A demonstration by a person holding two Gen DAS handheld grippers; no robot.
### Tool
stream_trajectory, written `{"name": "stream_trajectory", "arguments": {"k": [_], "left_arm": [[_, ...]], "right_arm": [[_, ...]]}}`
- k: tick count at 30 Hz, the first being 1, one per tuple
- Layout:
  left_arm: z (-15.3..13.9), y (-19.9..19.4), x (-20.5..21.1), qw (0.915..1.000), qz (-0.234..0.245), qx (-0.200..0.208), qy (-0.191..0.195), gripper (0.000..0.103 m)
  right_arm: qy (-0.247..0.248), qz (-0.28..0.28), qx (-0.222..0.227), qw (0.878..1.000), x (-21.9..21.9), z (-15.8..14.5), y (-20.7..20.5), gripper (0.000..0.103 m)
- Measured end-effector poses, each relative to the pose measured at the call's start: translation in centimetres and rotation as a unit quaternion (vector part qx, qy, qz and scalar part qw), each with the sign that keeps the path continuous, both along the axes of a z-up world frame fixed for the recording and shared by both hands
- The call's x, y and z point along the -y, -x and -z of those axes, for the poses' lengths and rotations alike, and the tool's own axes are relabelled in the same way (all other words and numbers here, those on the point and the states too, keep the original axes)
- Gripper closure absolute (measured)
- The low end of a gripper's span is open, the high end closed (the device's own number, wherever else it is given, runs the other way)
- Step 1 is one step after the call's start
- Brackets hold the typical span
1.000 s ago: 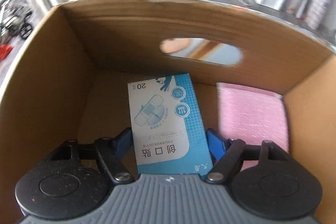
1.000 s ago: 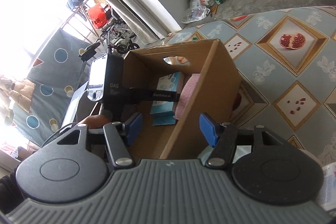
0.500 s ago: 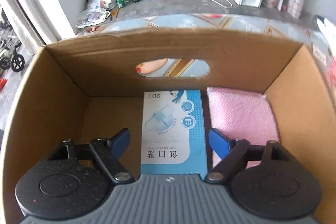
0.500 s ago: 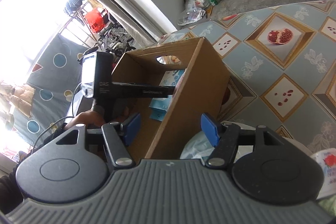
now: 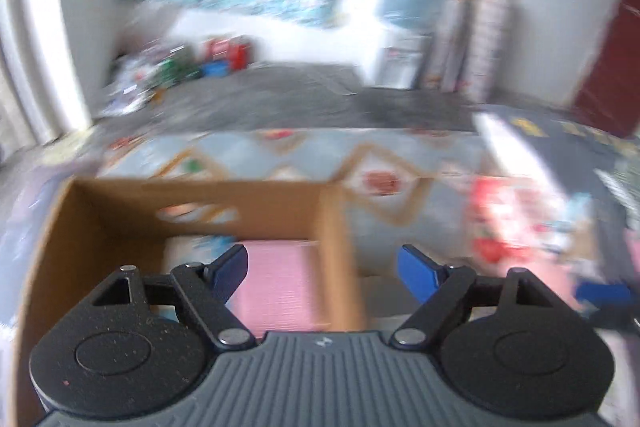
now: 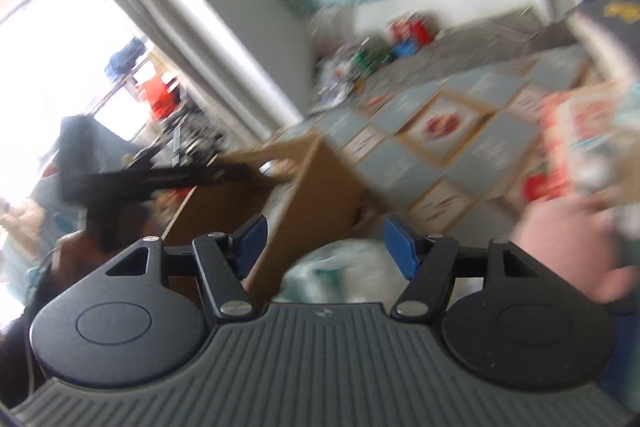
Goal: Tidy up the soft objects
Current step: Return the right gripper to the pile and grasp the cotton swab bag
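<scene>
Left wrist view, blurred: left claw (image 5: 322, 265) spread wide, nothing in it, above the right wall of the box (image 5: 120, 219). Pink pad (image 5: 276, 287) lies flat in the box's right side, a pale packet (image 5: 200, 247) just left of it; only this view shows inside. Right wrist view: right claw (image 6: 322, 243) also spread and empty, over a white bag (image 6: 344, 275) beside the box (image 6: 312, 195). Only here: the left tool's black body (image 6: 152, 179) across the box, and a pink item (image 6: 568, 247) at right.
</scene>
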State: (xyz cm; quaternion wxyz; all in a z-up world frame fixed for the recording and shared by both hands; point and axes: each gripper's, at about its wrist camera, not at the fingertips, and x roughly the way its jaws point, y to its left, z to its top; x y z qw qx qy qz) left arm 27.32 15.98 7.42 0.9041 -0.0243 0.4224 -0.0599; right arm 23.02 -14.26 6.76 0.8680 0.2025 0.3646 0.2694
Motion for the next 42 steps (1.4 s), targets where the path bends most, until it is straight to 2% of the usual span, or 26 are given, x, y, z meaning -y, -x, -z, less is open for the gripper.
{"name": "stream_trajectory", "arguments": {"k": [3,6,10,12,16,18,20,22,25,27,28,31,34,38,42], "left_arm": [[-0.1,0.4,5.2,0.9977,0.067,0.008,0.008,0.021],[1.1,0.3,10.8,0.9908,0.135,-0.004,0.013,0.026],[3.6,-0.5,17.9,0.9780,0.207,-0.027,0.006,0.042],[4.8,-1.2,20.6,0.9727,0.230,-0.031,-0.002,0.046],[7.1,-2.7,24.4,0.9690,0.242,-0.050,-0.005,0.059],[8.0,-3.2,25.5,0.9681,0.244,-0.056,-0.008,0.061],[8.9,-3.8,26.3,0.9680,0.243,-0.062,-0.010,0.064],[9.4,-4.1,26.9,0.9679,0.241,-0.070,-0.009,0.064],[10.1,-4.6,27.6,0.9686,0.237,-0.075,-0.006,0.064],[10.4,-5.0,27.9,0.9694,0.233,-0.077,-0.001,0.064],[10.6,-5.2,28.1,0.9698,0.231,-0.079,0.002,0.063],[10.8,-5.6,28.7,0.9701,0.231,-0.073,0.010,0.062],[10.8,-5.8,29.6,0.9674,0.241,-0.075,0.021,0.053],[10.7,-6.2,30.5,0.9687,0.236,-0.067,0.035,0.054],[9.8,-5.8,30.7,0.9663,0.245,-0.058,0.053,0.057]], "right_arm": [[0.013,0.057,0.007,0.998,5.2,-0.2,0.1,0.038],[0.034,0.107,0.006,0.994,10.1,0.6,-0.6,0.038],[0.061,0.125,-0.014,0.990,14.9,3.3,-2.9,0.038],[0.075,0.126,-0.024,0.989,16.3,5.0,-4.6,0.038],[0.083,0.093,-0.046,0.991,17.9,7.9,-7.8,0.040],[0.080,0.069,-0.057,0.993,17.9,9.4,-9.4,0.041],[0.097,0.056,-0.060,0.992,17.3,10.8,-10.7,0.043],[0.111,0.058,-0.080,0.989,16.8,12.5,-11.9,0.056],[0.086,0.050,-0.086,0.991,17.1,13.4,-12.3,0.059],[0.083,0.050,-0.084,0.992,17.1,13.3,-12.0,0.066],[0.079,0.050,-0.081,0.992,17.0,13.1,-11.8,0.076],[0.086,0.053,-0.055,0.993,17.1,11.3,-10.6,0.085],[0.087,0.063,-0.039,0.993,17.2,10.4,-9.8,0.088],[0.078,0.083,-0.031,0.993,17.8,9.3,-9.1,0.089],[0.063,0.098,-0.013,0.993,18.7,7.3,-8.1,0.089]]}}
